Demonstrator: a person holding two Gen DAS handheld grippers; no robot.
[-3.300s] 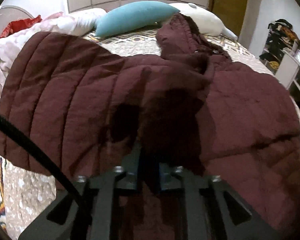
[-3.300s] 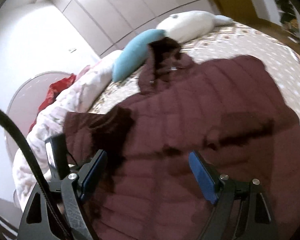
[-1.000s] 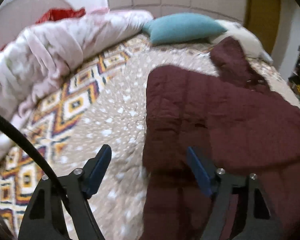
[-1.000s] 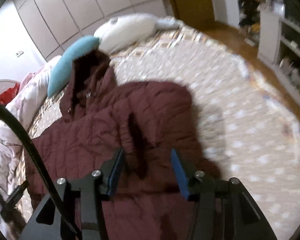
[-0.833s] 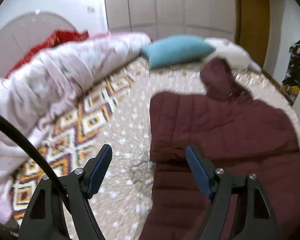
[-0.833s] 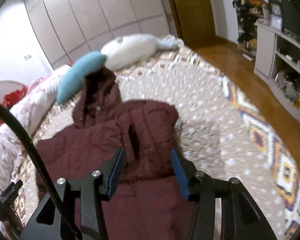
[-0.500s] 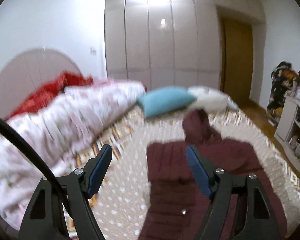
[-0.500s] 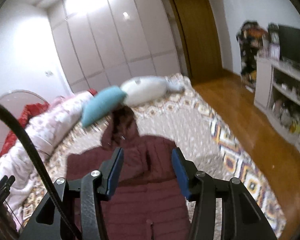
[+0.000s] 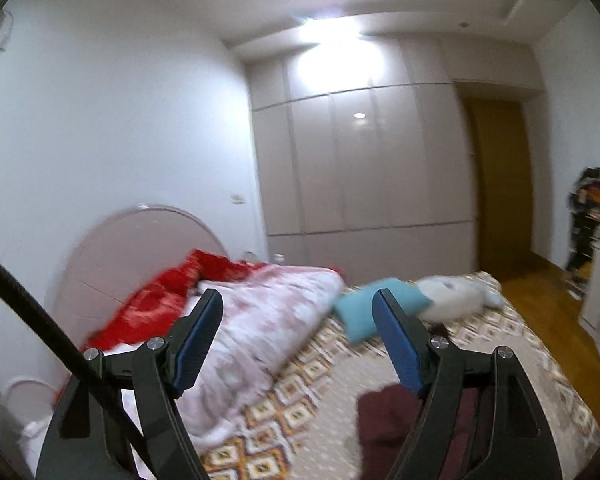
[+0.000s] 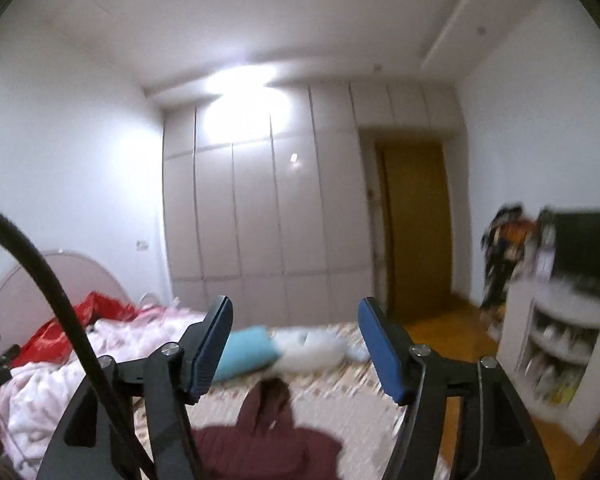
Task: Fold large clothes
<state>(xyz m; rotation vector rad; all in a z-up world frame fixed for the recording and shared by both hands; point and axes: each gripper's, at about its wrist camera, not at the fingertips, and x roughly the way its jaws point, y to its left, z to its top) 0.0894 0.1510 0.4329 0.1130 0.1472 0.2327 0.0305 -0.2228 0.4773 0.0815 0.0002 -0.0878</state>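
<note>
Both claws are raised above the bed [image 10: 364, 384], aimed at the wardrobe [image 10: 260, 208] wall. The left claw [image 9: 298, 344] is spread wide with nothing between its blue pads [image 9: 396, 348]; the right claw [image 10: 294, 350] is likewise spread and empty. The maroon jacket [image 10: 268, 444] lies flat on the bed near its foot edge, hood toward the teal pillow [image 10: 244, 354] and white pillow [image 10: 312, 346] (both blurred). A pink quilt [image 9: 260, 328] is heaped along the bed's left side.
</note>
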